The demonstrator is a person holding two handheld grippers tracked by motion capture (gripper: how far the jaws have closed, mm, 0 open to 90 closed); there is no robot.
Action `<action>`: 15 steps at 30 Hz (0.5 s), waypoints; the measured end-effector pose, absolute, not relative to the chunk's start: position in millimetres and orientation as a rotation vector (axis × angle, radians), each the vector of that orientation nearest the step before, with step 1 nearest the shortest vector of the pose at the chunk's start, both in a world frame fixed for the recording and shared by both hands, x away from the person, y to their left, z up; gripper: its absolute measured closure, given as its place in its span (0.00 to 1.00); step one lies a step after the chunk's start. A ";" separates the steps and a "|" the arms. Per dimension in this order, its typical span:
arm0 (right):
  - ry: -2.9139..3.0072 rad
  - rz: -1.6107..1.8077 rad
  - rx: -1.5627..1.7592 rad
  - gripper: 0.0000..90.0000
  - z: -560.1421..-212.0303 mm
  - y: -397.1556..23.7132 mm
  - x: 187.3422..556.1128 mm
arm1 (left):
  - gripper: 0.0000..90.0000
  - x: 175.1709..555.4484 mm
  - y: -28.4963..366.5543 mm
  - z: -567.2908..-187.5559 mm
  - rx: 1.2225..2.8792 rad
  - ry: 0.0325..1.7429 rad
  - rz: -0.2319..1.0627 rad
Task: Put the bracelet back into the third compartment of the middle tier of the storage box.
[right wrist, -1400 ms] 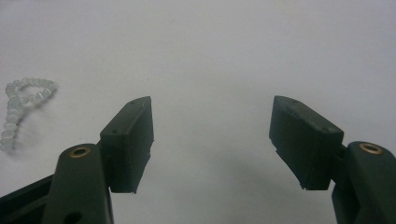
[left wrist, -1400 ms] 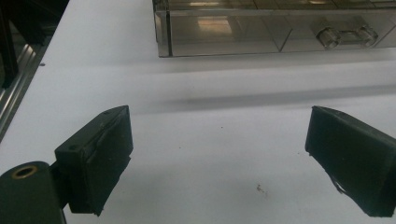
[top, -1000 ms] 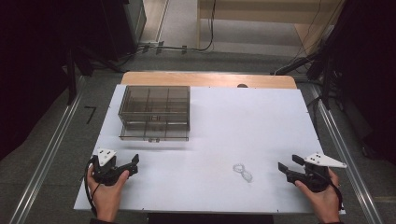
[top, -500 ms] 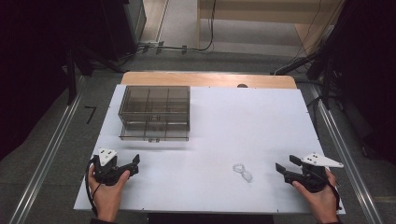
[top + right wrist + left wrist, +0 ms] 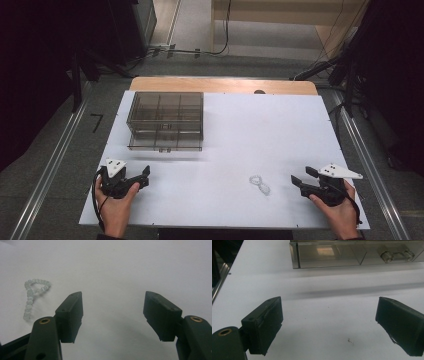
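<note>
White table (image 5: 250, 135): smoky drawer box (image 5: 166, 120) shut; bead bracelet (image 5: 260, 184) loose; both claws spread, empty.

A small bracelet of pale, translucent white beads (image 5: 260, 184) lies flat on the white table top (image 5: 260, 130), its strand folded into a loose loop with a short doubled tail rather than spread in a round ring. It rests well apart from the smoky transparent plastic drawer box (image 5: 166, 120), out towards the near right of that box, with bare table all around it and nothing touching it.
</note>
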State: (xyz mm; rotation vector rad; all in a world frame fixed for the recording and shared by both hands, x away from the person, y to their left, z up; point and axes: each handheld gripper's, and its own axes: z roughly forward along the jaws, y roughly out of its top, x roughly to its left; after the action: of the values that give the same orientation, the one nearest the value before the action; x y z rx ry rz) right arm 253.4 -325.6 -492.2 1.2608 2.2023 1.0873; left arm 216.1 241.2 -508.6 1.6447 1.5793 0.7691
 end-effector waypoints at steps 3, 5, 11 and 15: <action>2.204 1.091 1.257 0.35 -491.9 -324.3 253.3 | 0.08 216.2 241.1 -508.7 1.648 1.581 0.766; 2.205 1.091 1.255 0.35 -491.8 -323.2 253.1 | 0.08 216.3 240.9 -508.7 1.649 1.580 0.765; 2.215 1.098 1.241 0.35 -491.8 -319.5 253.0 | 0.08 216.6 240.6 -509.0 1.651 1.579 0.766; 2.218 1.096 1.240 0.35 -491.9 -317.6 253.0 | 0.08 216.5 240.6 -508.8 1.651 1.580 0.768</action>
State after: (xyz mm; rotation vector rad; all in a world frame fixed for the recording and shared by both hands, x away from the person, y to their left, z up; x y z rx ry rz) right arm 253.0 -317.6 -491.9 1.2400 2.2185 1.0957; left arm 216.5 240.6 -508.8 1.6507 1.5796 0.7682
